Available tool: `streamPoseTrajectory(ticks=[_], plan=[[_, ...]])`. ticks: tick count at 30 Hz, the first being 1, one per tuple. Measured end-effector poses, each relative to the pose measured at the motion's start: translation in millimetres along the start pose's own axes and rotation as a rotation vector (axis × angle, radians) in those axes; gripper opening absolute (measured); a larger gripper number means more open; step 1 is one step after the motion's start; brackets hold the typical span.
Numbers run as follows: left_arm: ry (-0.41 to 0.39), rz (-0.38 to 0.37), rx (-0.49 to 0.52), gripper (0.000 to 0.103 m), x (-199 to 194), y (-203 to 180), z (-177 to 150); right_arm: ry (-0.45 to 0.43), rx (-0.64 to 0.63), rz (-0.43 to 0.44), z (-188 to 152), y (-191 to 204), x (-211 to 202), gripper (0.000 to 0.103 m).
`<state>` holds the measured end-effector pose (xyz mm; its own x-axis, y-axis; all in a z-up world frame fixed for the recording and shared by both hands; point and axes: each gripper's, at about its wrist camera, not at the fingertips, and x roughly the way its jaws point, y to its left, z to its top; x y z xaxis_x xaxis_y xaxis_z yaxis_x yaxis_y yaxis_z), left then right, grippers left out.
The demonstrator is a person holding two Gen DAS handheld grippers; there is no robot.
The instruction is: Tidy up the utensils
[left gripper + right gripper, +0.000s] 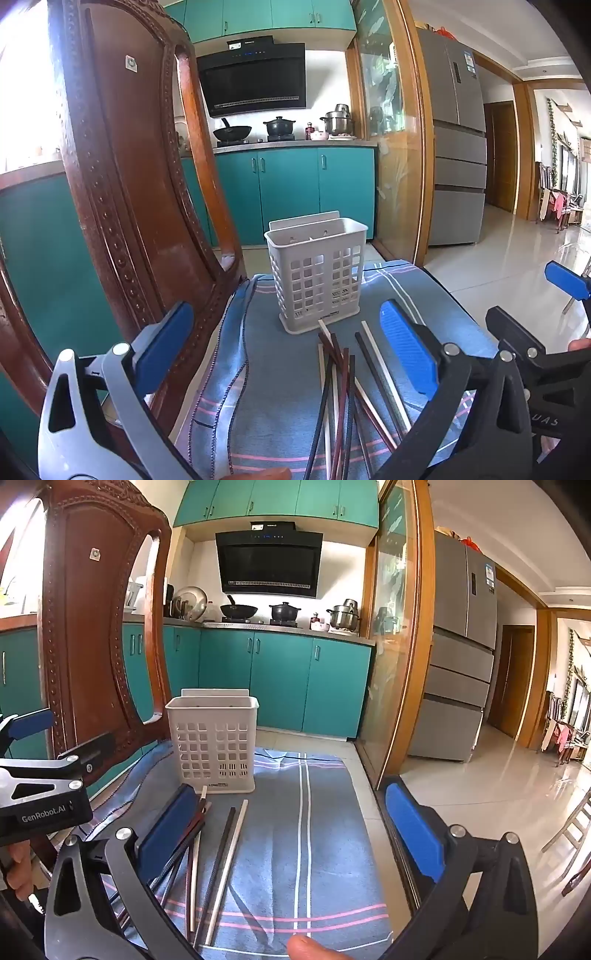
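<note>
Chopsticks [343, 391] on blue cloth [273, 387], teal kitchen

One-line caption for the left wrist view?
Open left gripper above scattered chopsticks on a blue cloth, white slotted holder behind.

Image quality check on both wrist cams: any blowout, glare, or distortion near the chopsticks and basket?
Left wrist view: window at upper left blown out; fisheye bows the chair back; chopsticks and white basket sharp, evenly lit. Right wrist view: glare on the glossy floor at right; door frame curves; chopsticks crisp, partly hidden by a blue finger.
</note>
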<state>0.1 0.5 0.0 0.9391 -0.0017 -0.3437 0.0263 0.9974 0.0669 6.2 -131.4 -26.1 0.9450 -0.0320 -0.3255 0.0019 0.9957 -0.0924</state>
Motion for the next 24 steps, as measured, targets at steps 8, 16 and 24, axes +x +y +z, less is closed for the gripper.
streamPoseTrajectory(ticks=[8,16,24], plan=[[-0.005,0.004,0.005,0.100,-1.3,-5.0,1.2,-0.005,-0.002,-0.006,2.7,3.5,-2.4,0.100],[-0.008,-0.012,-0.007,0.100,-2.5,-2.8,-2.6,-0.021,-0.001,-0.001,-0.3,1.5,-8.3,0.100],[-0.010,-0.015,-0.006,0.100,-4.8,-3.2,-0.9,-0.031,-0.002,0.006,-2.5,2.6,-5.4,0.100]])
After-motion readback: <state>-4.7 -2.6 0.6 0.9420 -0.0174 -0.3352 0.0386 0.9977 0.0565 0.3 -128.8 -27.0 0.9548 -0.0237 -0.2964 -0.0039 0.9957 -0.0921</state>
